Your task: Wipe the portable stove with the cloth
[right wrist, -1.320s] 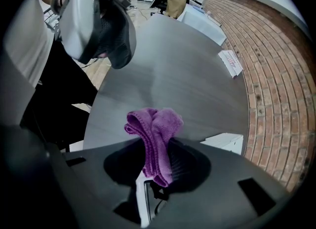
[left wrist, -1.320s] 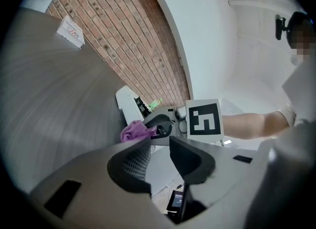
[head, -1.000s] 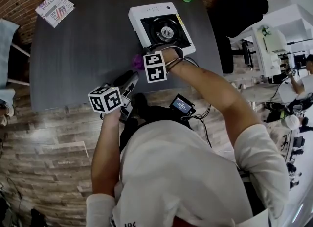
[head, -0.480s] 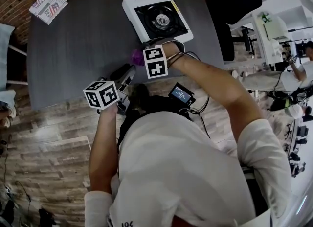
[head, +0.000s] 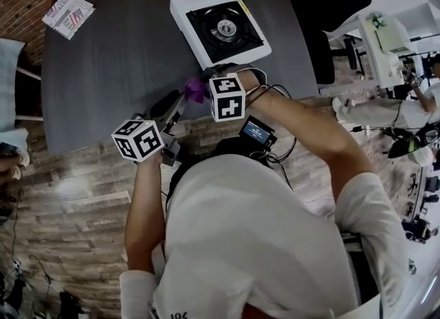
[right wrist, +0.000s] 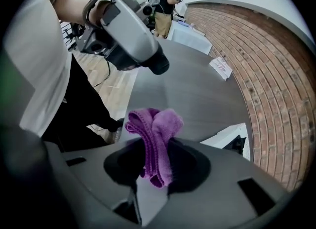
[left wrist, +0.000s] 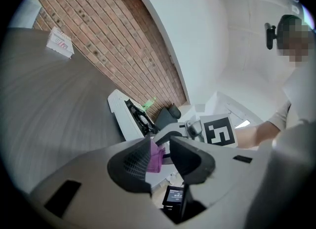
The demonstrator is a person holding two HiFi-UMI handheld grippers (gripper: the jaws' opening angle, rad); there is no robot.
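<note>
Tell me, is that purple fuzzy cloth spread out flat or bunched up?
Bunched up. The purple fuzzy cloth is crumpled into folds, pinched in the right gripper, with a lump sticking out past its jaws.

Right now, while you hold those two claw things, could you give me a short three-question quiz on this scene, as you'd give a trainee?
1. True or false: the right gripper is shut on the purple cloth.
2. Where does the portable stove stand? A floor; B dark table; C chair.
3. Fill in: the left gripper has its jaws ___, holding nothing.
Key: 1 true; 2 B; 3 open.
</note>
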